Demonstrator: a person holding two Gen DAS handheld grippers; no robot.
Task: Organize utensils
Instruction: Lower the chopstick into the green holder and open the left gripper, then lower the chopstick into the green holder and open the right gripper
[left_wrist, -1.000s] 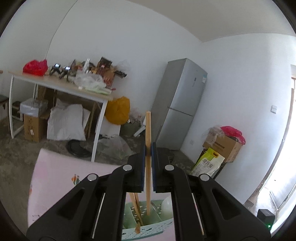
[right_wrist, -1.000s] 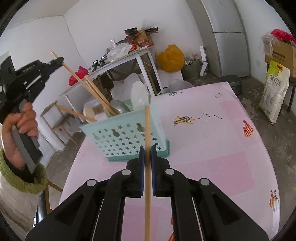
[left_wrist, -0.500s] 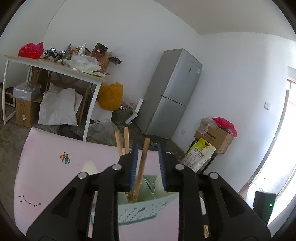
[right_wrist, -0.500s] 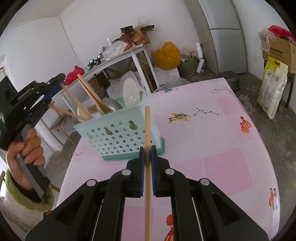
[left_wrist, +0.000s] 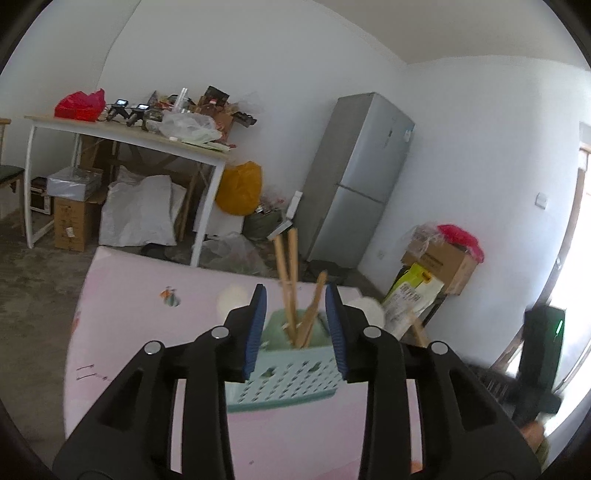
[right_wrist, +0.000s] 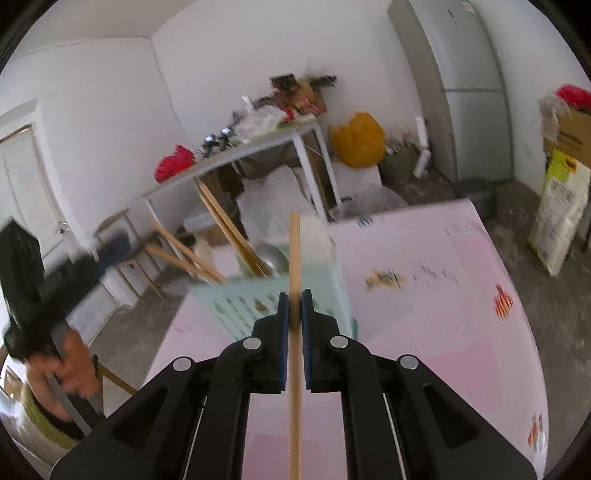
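Note:
A mint green perforated utensil basket (left_wrist: 284, 376) stands on the pink table (left_wrist: 125, 302). Three wooden chopsticks (left_wrist: 290, 280) stand in it, along with a white spoon (left_wrist: 364, 308). My left gripper (left_wrist: 294, 332) is open and empty, just in front of and above the basket. My right gripper (right_wrist: 294, 310) is shut on a wooden chopstick (right_wrist: 294, 254), held upright close in front of the basket (right_wrist: 251, 302). In the right wrist view the left gripper (right_wrist: 74, 269) is blurred at the far left, and chopsticks (right_wrist: 225, 236) lean out of the basket.
The pink table (right_wrist: 424, 317) has small printed figures. Behind it are a white cluttered desk (left_wrist: 129, 136), a grey fridge (left_wrist: 354, 177), a yellow bag (left_wrist: 238, 188), cardboard boxes (left_wrist: 439, 258) and a rice sack (right_wrist: 557, 214).
My left gripper let go of its chopstick into the basket, opened wide and drew back. My right gripper moved closer to the basket with its chopstick.

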